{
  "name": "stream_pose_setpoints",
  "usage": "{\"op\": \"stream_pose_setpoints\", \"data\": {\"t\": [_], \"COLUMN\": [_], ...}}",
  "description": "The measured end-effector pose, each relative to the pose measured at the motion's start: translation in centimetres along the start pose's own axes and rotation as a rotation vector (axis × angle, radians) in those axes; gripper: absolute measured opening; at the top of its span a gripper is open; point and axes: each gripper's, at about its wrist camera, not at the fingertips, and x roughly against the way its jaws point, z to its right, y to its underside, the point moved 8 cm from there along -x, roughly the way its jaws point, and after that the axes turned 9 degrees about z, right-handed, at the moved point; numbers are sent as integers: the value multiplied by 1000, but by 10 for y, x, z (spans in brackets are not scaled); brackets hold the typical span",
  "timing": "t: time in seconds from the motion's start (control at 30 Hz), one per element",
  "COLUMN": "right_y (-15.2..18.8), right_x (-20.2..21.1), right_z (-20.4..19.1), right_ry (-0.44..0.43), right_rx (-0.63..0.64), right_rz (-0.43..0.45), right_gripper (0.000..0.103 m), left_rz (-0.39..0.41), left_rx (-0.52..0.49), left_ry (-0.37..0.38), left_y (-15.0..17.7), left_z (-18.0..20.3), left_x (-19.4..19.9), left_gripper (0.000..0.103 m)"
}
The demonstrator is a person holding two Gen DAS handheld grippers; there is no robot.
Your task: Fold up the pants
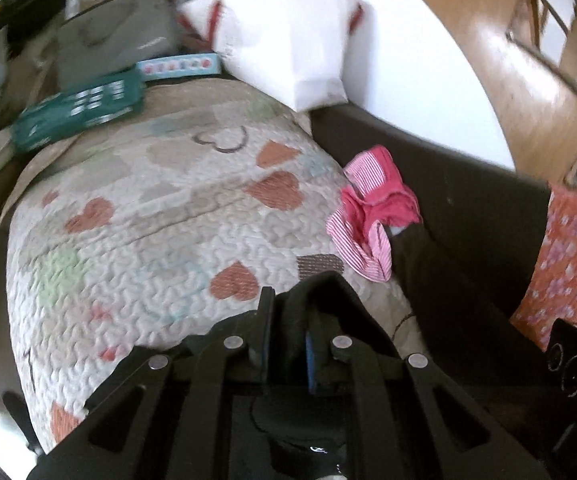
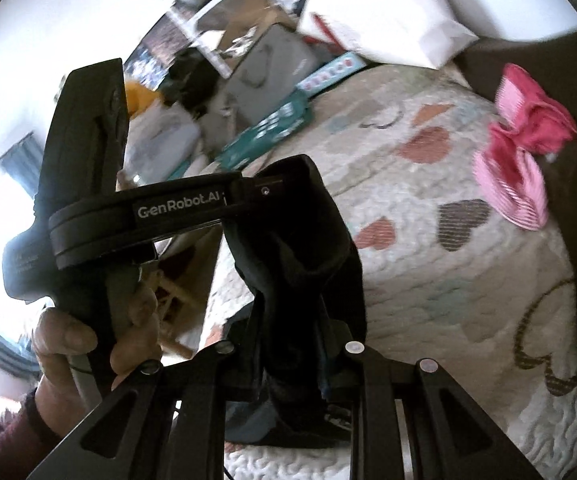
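Left wrist view: left gripper (image 1: pixel 288 320) jaws pinch the black pants (image 1: pixel 320 292); right gripper (image 2: pixel 292 340) jaws clamp the same cloth, lifting it above the quilted bed (image 1: pixel 148 220), probably to align edges.

Left gripper (image 1: pixel 288 328) clamped on black fabric; right gripper (image 2: pixel 288 344) likewise; both side by side.

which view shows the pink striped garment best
The left wrist view: the pink striped garment lies sharp and whole at the quilt's edge. The right wrist view shows it too, but blurred, off to the right.
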Motion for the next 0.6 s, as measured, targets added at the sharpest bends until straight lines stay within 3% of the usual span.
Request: {"op": "stream_pose_setpoints", "data": {"t": [0.37, 0.6], "right_y": [46, 94], "right_x": [-50, -95], "right_z": [-90, -111], "right_ry": [-55, -40], "right_rx": [228, 333], "right_rz": [-168, -295], "right_gripper": [22, 22], "left_rz": [66, 69], "left_rx": [328, 501], "left_ry": [-12, -28], "left_y": [38, 85], "left_z": [-113, -175], "left_x": [44, 44], "left_gripper": [11, 11]}}
